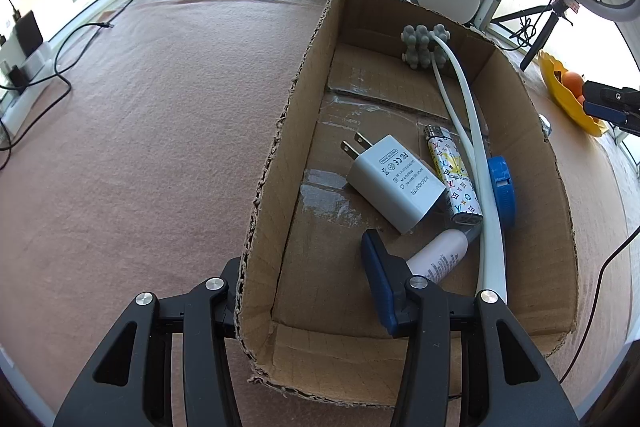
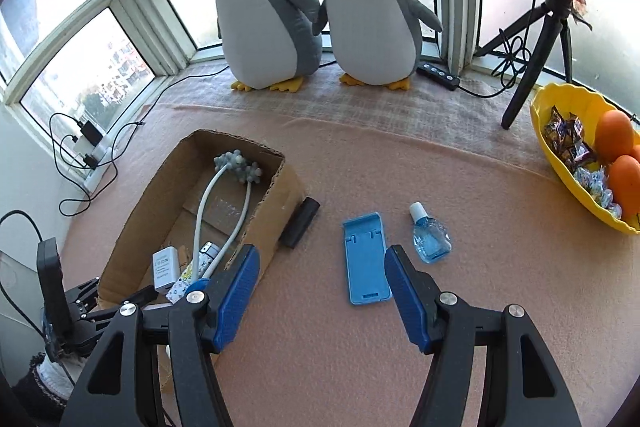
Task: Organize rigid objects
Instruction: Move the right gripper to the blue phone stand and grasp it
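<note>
The left gripper (image 1: pixel 308 291) was clamped on the near-left wall of the cardboard box (image 1: pixel 264 195), one finger outside that wall and the blue-padded one inside, so its fingers stood close together on the cardboard. Inside the box lay a white power adapter (image 1: pixel 394 183) with its prongs pointing toward the far end, a patterned lighter (image 1: pixel 452 177) just beside it, a blue round lid (image 1: pixel 502 189), a pale pink tube (image 1: pixel 438 255) near the inner finger, and a white-handled massager (image 1: pixel 476 163) whose grey knobbly heads rested at the far wall. The right gripper (image 2: pixel 320 291) hung over the pink desk cover (image 2: pixel 360 367) with its fingers apart and nothing between them. Just ahead of it a blue phone stand (image 2: pixel 366 259) lay flat on the desk, a small blue liquid bottle (image 2: pixel 432 239) with a white cap beside it, and a black cylinder (image 2: pixel 300 223), perhaps a case, against the box's outer wall. Two plush penguins (image 2: pixel 372 15) stood by the window, and a yellow bowl (image 2: pixel 560 163) of oranges and sweets sat at the right.
</note>
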The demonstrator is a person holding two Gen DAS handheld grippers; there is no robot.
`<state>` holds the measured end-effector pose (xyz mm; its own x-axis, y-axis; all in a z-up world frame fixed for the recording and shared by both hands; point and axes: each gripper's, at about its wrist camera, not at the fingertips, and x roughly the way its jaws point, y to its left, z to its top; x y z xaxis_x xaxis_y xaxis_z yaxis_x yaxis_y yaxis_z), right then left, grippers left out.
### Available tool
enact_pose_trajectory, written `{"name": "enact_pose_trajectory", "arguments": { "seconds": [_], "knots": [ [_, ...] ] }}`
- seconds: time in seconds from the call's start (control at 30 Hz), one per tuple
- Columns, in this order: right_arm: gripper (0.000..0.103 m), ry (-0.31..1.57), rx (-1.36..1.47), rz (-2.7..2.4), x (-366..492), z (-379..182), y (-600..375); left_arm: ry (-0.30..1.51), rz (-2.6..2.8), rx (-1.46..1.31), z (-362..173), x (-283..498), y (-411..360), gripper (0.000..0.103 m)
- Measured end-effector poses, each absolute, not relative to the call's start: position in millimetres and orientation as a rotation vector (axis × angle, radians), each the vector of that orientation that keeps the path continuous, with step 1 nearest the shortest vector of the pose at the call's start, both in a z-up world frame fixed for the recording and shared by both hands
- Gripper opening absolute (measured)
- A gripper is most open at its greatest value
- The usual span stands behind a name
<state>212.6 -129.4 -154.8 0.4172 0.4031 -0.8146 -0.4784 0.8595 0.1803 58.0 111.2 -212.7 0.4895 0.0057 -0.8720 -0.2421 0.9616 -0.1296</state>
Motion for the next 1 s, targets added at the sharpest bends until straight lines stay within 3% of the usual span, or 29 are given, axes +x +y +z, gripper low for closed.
{"name": "enact_pose_trajectory", "arguments": {
  "seconds": [0.2, 1.0],
  "knots": [
    [0.061, 1.073, -0.023, 0.568, 241, -175, -133, 1.054, 0.155, -0.247, -213, 59, 111, 0.047],
    [0.061, 1.137, -0.29, 0.556, 274, -236, -92, 1.058, 0.158, -0.26, -215, 58, 112, 0.048]
  ]
}}
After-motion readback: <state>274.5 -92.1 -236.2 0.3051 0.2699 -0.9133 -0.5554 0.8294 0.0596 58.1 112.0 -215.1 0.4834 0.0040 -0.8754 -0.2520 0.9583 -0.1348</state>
